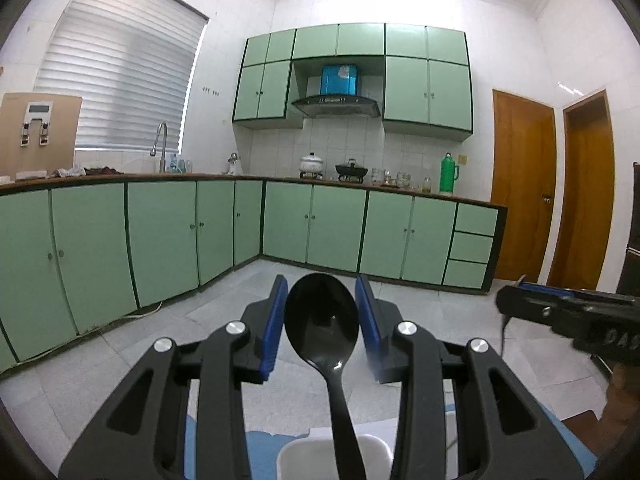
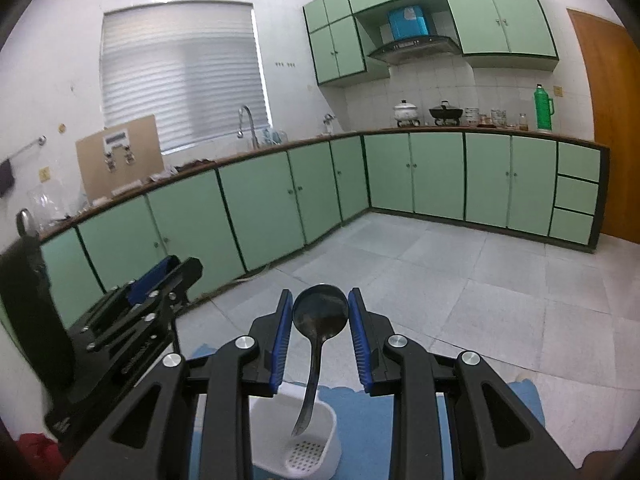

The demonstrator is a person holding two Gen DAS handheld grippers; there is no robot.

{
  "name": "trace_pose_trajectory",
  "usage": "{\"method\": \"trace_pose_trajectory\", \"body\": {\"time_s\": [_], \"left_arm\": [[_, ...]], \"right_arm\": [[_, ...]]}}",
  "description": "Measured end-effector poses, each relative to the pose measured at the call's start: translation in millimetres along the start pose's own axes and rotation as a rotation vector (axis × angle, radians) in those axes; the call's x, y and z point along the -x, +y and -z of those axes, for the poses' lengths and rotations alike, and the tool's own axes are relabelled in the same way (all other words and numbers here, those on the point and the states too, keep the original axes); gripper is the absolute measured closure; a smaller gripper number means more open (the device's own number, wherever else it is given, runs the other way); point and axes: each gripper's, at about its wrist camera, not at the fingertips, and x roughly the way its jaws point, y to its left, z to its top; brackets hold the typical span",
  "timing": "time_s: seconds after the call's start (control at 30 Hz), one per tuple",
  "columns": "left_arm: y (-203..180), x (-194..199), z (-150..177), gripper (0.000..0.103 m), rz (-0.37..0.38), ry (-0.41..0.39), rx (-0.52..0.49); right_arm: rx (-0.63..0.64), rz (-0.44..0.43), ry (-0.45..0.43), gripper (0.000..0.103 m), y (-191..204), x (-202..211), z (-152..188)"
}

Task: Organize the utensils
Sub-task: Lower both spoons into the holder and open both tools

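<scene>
I have two utensils in play, one per gripper, both bowl-up over a white holder.

My left gripper has the black spoon between its blue pads. Fingers sit spread to about the bowl's width; left pad looks touching the bowl edge, right pad shows a thin gap, so I cannot tell if it's a real pinch. Handle runs down toward the white utensil holder, whose rim is just visible at bottom; handle end is out of frame.

My right gripper frames a dark ladle between its blue pads. Pads are spread and close on both sides of the round bowl; contact unclear. The curved handle drops into the white utensil holder, tip above the perforated floor. Holder sits on a blue mat.

Step in hand, my guess: dropping utensils handle-first into the holder.

- Keep each handle near vertical and centred over the opening before letting go.
- Lower till the tip is near the floor, so it doesn't bounce or tip the light holder.
- Release one at a time; the grippers are close side by side and could clash.

Count:
- grippers: 2
- spoon: 1
- ladle: 1
- holder: 1
- mat: 1
</scene>
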Motion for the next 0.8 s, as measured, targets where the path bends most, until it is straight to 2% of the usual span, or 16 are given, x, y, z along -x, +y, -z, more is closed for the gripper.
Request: {"method": "trace_pose_trajectory", "body": {"time_s": [0.23, 0.3, 0.37, 0.43, 0.5, 0.57, 0.7, 0.8], "left_arm": [[9, -6, 24, 0.068, 0.004, 0.072, -0.002], [10, -1, 26, 0.061, 0.0, 0.082, -0.004], [12, 6, 26, 0.059, -0.003, 0.088, -0.005], [12, 17, 26, 0.058, -0.009, 0.102, -0.015], [12, 33, 28, 0.051, -0.025, 0.129, -0.017], [13, 48, 33, 0.047, -0.02, 0.159, -0.004], [9, 91, 61, 0.042, -0.027, 0.252, -0.003], [7, 123, 92, 0.041, -0.031, 0.334, -0.012]], "right_arm": [[-0.005, 0.002, 0.085, 0.074, 0, -20, 24], [-0.021, 0.001, 0.087, 0.071, -1, -17, 30], [-0.046, 0.002, 0.086, 0.066, -5, -10, 33], [-0.061, 0.009, 0.087, 0.063, -8, 0, 37], [-0.074, 0.02, 0.088, 0.054, -11, 15, 44], [-0.094, 0.033, 0.098, 0.05, -14, 33, 57], [-0.157, 0.058, 0.139, 0.044, -17, 69, 94], [-0.201, 0.084, 0.2, 0.043, -14, 93, 135]]}}
